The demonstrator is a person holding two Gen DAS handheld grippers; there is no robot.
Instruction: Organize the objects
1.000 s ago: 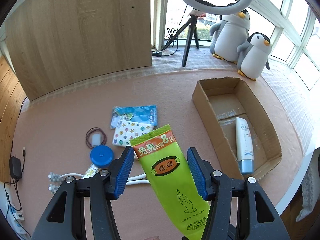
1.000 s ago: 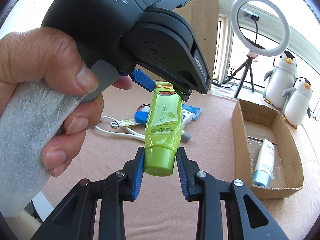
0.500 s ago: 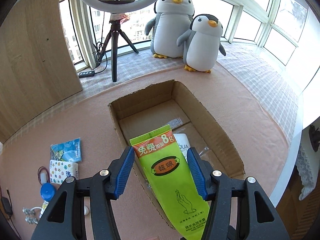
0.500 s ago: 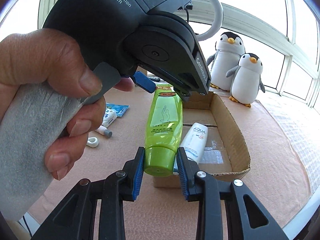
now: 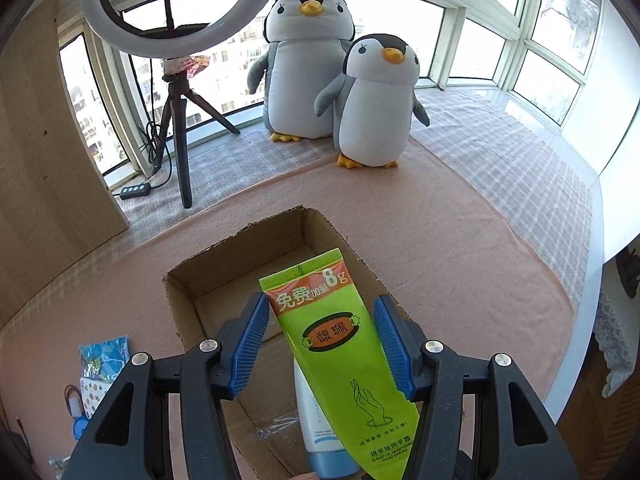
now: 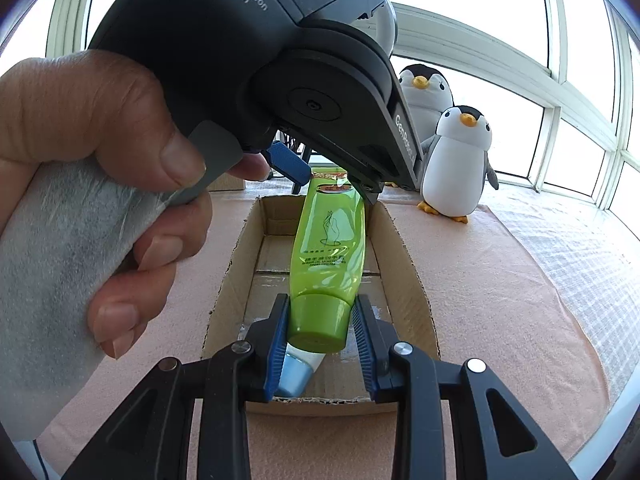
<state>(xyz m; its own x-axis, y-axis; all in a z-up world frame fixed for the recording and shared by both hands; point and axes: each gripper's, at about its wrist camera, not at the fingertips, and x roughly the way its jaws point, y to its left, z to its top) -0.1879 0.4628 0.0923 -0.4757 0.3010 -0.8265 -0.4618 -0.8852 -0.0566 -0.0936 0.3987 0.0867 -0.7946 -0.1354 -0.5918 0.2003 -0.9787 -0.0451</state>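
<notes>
The green tube (image 6: 328,256) hangs tilted over the open cardboard box (image 6: 412,280), held at both ends. The right claw (image 6: 320,330) is closed on the tube's green cap, its blue pads pressing each side. In the left wrist view the left claw (image 5: 320,340) stands fairly wide around the tube's flat crimped end (image 5: 320,308); its right pad touches the tube's edge, and its left pad stands clear of it. In the right wrist view the person's left hand (image 6: 108,184) grips that claw's black handle.

Inside the box, directly under the green tube, lies a white tube with a blue cap (image 5: 316,428). The box sits on the pink-covered table (image 5: 440,240). To its left lie a few small packets (image 5: 104,356). Beyond, by the window, stand two plush penguins (image 5: 376,104) and a ring light on a tripod (image 5: 180,20).
</notes>
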